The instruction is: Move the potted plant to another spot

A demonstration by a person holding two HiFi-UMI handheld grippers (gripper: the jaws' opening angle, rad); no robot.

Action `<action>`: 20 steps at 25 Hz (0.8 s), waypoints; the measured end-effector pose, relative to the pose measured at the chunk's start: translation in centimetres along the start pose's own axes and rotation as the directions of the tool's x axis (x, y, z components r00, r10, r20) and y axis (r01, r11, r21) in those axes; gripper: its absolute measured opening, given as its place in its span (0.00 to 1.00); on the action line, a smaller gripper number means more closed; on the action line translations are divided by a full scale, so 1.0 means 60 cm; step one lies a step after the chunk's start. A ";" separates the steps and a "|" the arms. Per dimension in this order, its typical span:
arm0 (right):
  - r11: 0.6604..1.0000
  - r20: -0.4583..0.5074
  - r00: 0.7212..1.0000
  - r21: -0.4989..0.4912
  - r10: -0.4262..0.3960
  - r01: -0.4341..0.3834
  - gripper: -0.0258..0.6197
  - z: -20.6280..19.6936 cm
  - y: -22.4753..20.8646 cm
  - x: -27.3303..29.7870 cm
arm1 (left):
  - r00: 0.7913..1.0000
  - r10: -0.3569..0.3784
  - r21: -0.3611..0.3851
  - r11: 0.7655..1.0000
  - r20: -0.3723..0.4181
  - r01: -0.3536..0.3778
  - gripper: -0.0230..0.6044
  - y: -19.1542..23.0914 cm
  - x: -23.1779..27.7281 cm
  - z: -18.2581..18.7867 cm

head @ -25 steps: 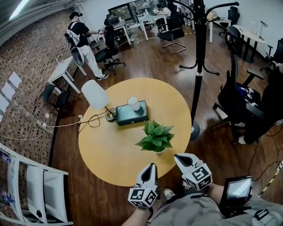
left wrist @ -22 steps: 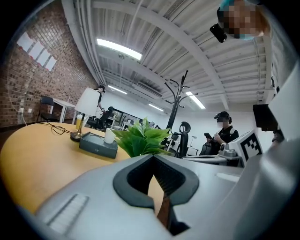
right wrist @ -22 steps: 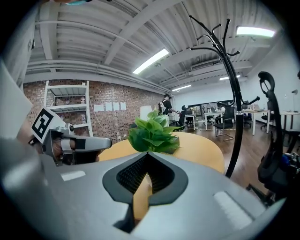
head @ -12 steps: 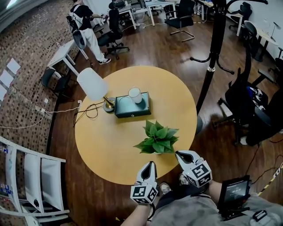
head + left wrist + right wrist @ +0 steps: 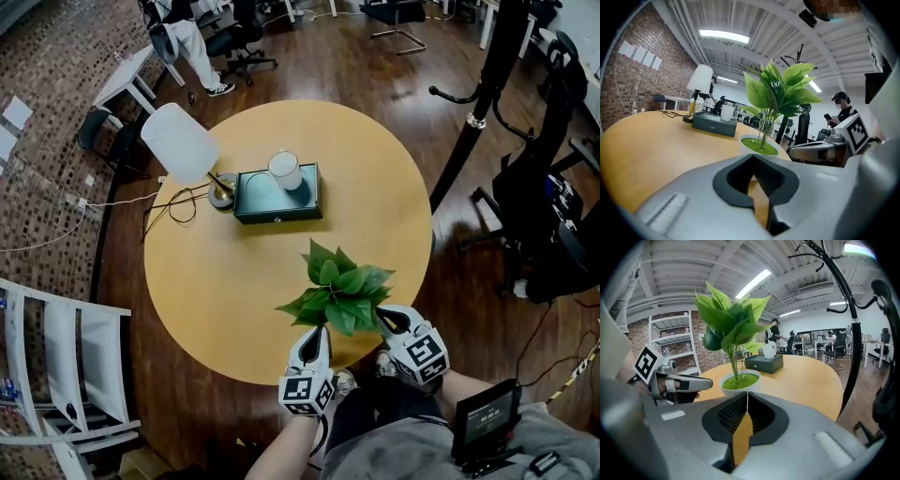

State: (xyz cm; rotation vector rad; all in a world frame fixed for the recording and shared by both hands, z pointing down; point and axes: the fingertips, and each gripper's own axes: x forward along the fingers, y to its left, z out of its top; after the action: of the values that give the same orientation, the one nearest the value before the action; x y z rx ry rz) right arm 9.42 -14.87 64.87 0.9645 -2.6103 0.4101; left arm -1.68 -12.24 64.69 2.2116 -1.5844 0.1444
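The potted plant (image 5: 336, 298) sits at the near edge of the round wooden table (image 5: 216, 281), a bit right of middle; its white pot (image 5: 739, 379) is mostly hidden under the leaves in the head view. The left gripper (image 5: 317, 336) is just at its near left, jaws pinched together with nothing in them; the right gripper (image 5: 384, 319) is just at its near right, also closed up and empty; can't tell if either tip touches the pot. Farther back there's a dark green box (image 5: 277, 197) with a white cup (image 5: 285, 170) on top; a white-shaded lamp (image 5: 178, 141) stands just left of it.
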 end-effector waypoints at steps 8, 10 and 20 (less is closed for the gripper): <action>0.997 -0.050 0.996 -0.022 0.069 -0.070 0.19 -0.038 -0.007 0.031 | 0.997 -0.056 0.062 0.996 -0.044 0.058 0.20 0.001 0.029 -0.041; 0.993 -0.060 0.992 -0.038 0.112 -0.115 0.31 -0.041 0.001 0.041 | 0.993 -0.097 0.094 0.990 -0.063 0.103 0.33 -0.003 0.037 -0.050; 0.955 -0.108 0.967 -0.162 0.232 -0.248 0.62 -0.052 -0.001 0.098 | 0.941 -0.302 0.249 0.910 -0.152 0.333 0.72 0.004 0.095 -0.051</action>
State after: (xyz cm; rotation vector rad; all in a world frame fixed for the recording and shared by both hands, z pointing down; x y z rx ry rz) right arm 5.86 -17.11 70.03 0.5615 -2.6383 0.2678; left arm 0.55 -16.17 69.34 2.5892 -1.1812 0.4019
